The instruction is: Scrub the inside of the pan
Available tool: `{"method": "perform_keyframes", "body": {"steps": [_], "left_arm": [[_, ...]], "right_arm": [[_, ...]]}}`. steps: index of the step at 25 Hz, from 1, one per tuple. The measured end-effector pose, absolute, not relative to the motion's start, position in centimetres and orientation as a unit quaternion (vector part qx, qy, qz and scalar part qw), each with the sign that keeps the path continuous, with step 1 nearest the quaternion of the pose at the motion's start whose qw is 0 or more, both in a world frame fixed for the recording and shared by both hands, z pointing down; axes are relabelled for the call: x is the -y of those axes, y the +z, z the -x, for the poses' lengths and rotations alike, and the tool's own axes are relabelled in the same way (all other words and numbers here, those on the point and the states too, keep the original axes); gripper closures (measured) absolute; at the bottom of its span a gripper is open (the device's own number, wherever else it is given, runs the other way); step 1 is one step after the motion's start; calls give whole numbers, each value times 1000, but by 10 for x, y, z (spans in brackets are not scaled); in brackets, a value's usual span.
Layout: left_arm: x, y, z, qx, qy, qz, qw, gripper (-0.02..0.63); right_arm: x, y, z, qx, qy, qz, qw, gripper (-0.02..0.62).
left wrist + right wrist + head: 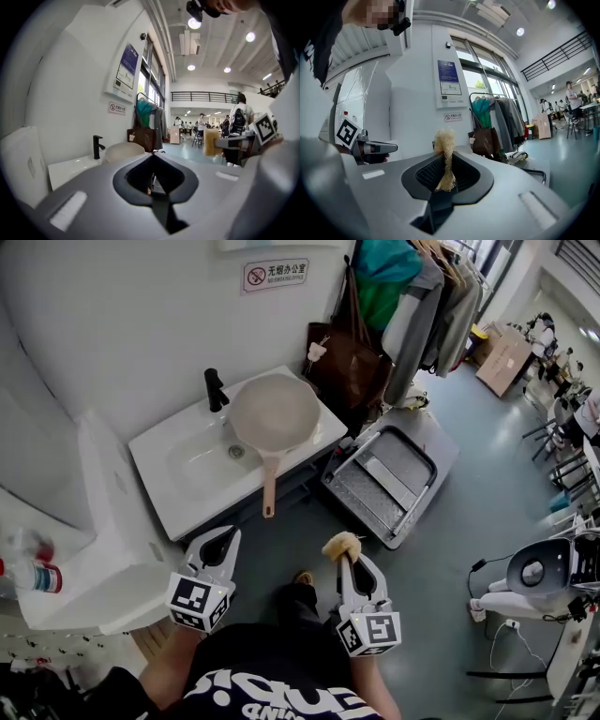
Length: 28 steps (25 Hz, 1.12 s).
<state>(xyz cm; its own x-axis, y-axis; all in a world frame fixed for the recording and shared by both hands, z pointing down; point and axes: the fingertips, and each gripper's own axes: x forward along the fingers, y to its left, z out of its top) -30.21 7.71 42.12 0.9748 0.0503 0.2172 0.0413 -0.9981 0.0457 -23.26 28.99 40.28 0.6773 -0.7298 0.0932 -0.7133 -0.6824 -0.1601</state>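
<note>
Right now the left gripper (225,538) is hovering with its jaws pressed together on nothing, as its own view (153,156) is showing. Beside it, the right gripper (345,559) is pinching a straw-coloured scrubber (342,545). In the right gripper view (446,154) the fibres are running down between the jaws, and the frayed tuft (445,139) is sticking up past the tips. Both grippers are pointing toward the sink and are hanging well apart from it, over the floor in front of the person's dark shirt (262,681).

The pan (275,413) is sitting on the right part of the sink (178,493), partly over the basin. Its long handle is pointing back toward the person and is sticking out past the front edge. It is looking pale beige, round and shallow, with a plain matte inside. The left gripper view is catching it (124,151) just right of the black tap (97,146).

The sink is standing against a white wall bearing a small sign (275,275). A brown bag (342,367) and hanging clothes (422,296) are crowding the corner beside it. A grey metal frame (389,474) is lying on the blue-grey floor (469,521).
</note>
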Motion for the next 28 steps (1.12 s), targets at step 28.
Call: {"method": "perform_keyframes", "body": {"steps": [28], "left_arm": [[-40, 419, 121, 99, 106, -989, 28, 609]], "right_arm": [[-246, 409, 6, -499, -91, 861, 42, 543]]}}
